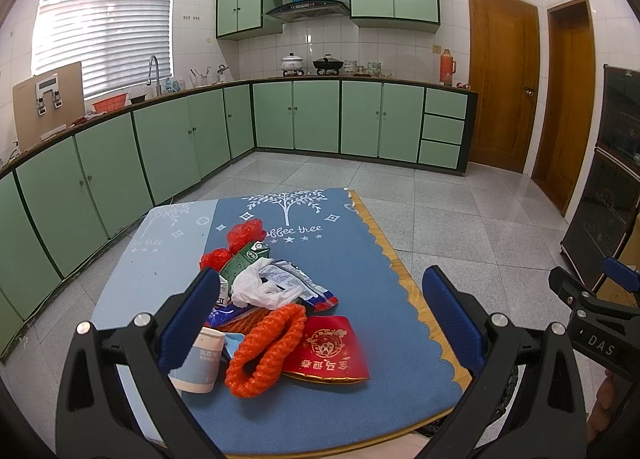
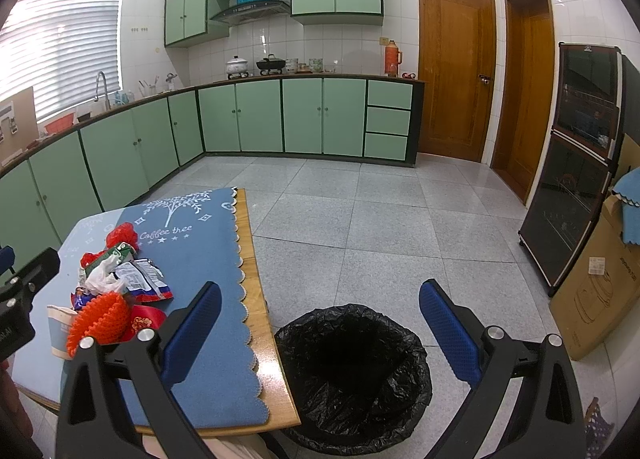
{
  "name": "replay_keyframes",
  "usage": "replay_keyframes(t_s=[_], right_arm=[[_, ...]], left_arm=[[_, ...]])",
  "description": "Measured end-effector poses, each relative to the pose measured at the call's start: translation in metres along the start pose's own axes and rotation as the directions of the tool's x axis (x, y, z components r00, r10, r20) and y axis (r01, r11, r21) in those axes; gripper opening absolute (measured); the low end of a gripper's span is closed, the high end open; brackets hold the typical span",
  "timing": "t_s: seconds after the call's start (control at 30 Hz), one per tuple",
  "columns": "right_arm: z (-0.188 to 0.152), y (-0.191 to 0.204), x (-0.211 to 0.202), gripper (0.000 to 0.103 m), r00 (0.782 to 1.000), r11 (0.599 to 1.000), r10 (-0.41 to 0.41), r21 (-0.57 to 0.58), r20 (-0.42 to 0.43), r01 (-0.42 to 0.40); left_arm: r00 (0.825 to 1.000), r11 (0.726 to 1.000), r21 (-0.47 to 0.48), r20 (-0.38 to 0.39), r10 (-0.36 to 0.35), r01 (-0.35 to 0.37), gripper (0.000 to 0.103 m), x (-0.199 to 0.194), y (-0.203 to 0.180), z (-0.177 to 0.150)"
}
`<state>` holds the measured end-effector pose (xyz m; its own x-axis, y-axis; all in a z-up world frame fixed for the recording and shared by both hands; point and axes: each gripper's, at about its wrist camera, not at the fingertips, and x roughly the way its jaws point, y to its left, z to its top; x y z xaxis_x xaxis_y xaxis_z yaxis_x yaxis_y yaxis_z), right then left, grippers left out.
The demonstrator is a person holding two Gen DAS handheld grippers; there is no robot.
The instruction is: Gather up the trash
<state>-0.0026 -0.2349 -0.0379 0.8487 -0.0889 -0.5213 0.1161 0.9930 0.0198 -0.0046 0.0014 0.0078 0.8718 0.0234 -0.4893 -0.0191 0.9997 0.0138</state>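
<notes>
A pile of trash lies on the blue table mat point(image 1: 344, 259): an orange net ring point(image 1: 264, 347), a red packet point(image 1: 328, 351), a paper cup point(image 1: 202, 359), a white plastic bag point(image 1: 260, 283), a snack wrapper point(image 1: 304, 287), a green carton point(image 1: 244, 259) and red netting point(image 1: 244, 233). My left gripper point(image 1: 320, 307) is open above the pile, empty. My right gripper point(image 2: 320, 323) is open and empty above the black-lined trash bin point(image 2: 352, 375) on the floor right of the table. The pile also shows in the right wrist view point(image 2: 116, 291).
Green kitchen cabinets point(image 1: 200, 139) run along the left and far walls. A dark glass cabinet point(image 2: 576, 179) and a cardboard box point(image 2: 592, 287) stand at the right. The tiled floor point(image 2: 360, 219) lies beyond the table. Wooden doors point(image 2: 456, 67) are at the back right.
</notes>
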Motion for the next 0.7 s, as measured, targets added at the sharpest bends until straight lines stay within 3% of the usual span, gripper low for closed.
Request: replay_keyframes(t_s=[0.7], right_arm=[[-0.001,0.01,0.012,0.097,0.999,0.999,0.028,-0.019,-0.023,-0.028]], left_arm=[[1.0,1.0,-0.011,-0.012,0.027,-0.027,0.098,0.008,0.015,-0.004]])
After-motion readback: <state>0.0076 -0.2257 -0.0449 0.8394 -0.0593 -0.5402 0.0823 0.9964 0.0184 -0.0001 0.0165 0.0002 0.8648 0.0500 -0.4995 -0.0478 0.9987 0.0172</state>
